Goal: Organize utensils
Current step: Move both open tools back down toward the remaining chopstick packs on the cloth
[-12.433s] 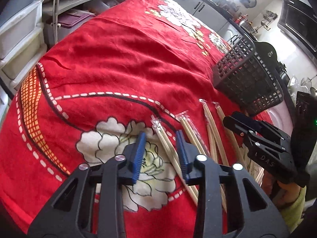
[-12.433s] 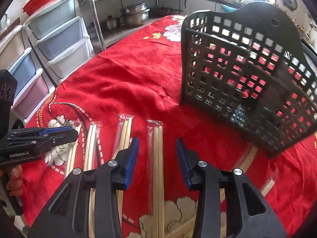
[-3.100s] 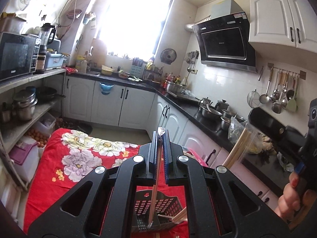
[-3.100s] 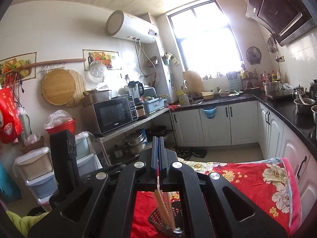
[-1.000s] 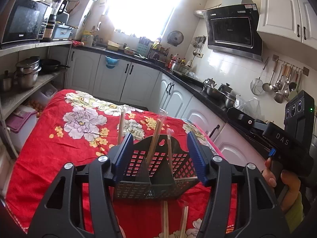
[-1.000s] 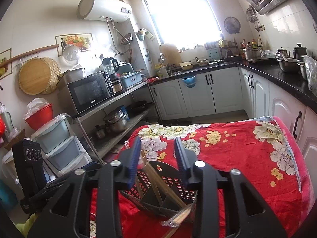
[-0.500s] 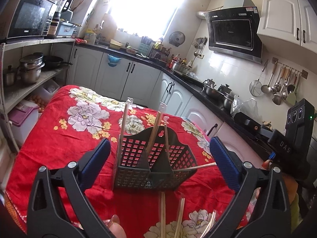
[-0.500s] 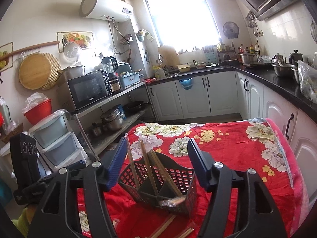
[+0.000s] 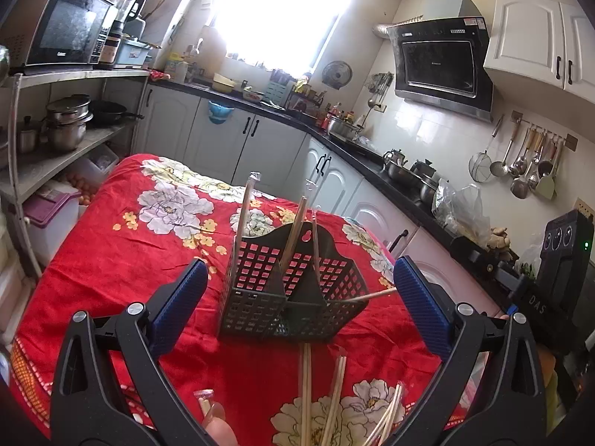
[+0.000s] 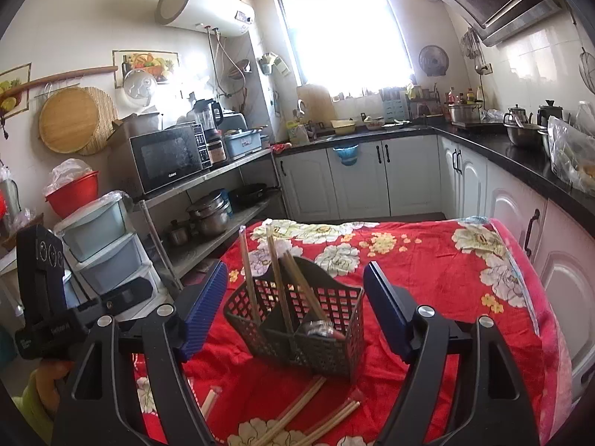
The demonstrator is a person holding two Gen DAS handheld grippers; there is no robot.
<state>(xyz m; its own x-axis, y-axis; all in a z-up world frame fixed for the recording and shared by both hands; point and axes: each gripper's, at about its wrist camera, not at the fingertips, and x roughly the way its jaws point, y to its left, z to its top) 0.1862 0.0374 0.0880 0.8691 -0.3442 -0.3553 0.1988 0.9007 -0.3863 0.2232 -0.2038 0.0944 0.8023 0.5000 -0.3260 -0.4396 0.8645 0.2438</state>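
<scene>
Red floral cloth over the table, filling the near and middle ground. Black mesh basket upright near the middle of it, split into compartments. Wrapped chopstick pairs standing in the basket: 3 leaning upright, 1 more poking out sideways through the right wall. More chopsticks lying flat on the cloth just near of the basket, 1 pair close to touching its base. Left gripper spread wide, holding nothing, blue pads either side of the basket and nearer than it. Right gripper likewise wide apart and bare, pads flanking the basket from its own view, loose chopsticks below.
</scene>
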